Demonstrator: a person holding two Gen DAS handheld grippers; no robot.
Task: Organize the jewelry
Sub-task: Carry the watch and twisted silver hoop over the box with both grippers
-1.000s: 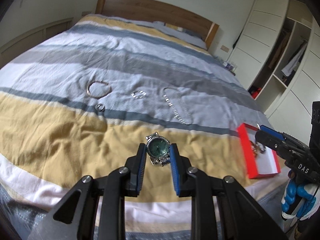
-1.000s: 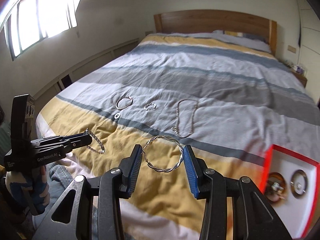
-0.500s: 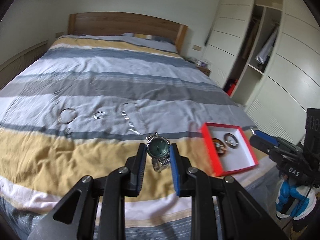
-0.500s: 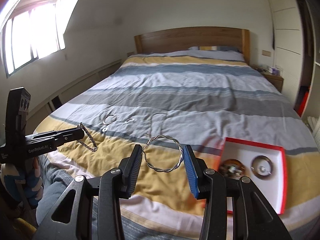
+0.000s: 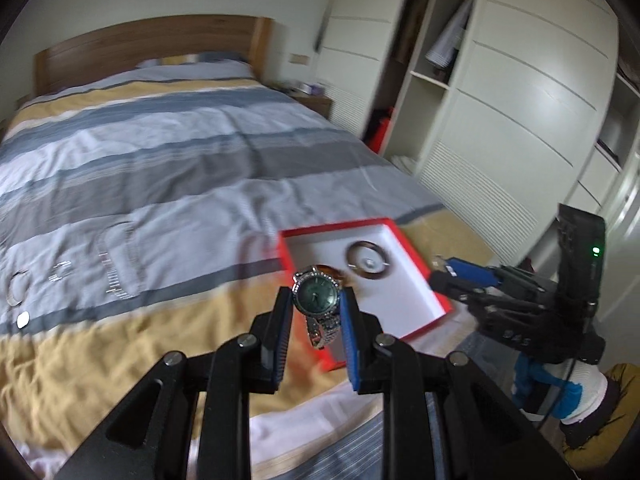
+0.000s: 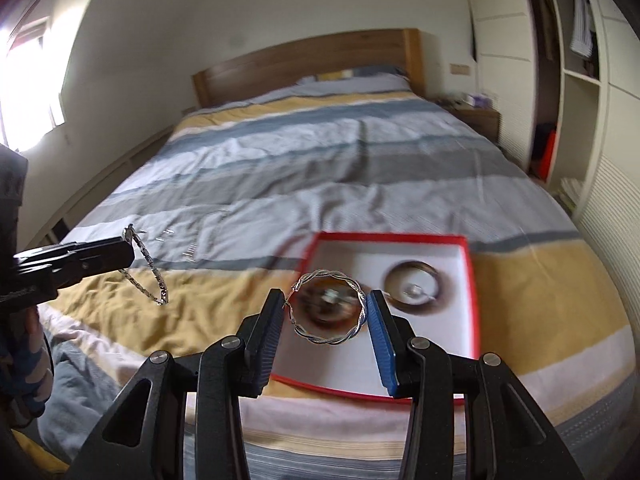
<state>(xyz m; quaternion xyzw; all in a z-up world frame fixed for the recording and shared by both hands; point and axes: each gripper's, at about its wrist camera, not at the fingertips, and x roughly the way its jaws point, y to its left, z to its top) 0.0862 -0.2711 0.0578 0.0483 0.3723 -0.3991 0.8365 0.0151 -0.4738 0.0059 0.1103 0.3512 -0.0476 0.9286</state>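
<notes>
A green-dialled wristwatch (image 5: 316,295) on a metal link band is pinched in the left gripper (image 5: 314,312), jaws narrowly set, held in the air before the red box (image 5: 416,256). A twisted silver bangle (image 6: 329,307) is clamped across its width by the right gripper (image 6: 328,320), jaws wider, in front of the same white-lined box. Two round pieces are already seen inside. A chain necklace (image 5: 116,264) and small rings (image 5: 18,286) are left on the striped duvet (image 5: 160,168); roughly halfway, it is judged.
</notes>
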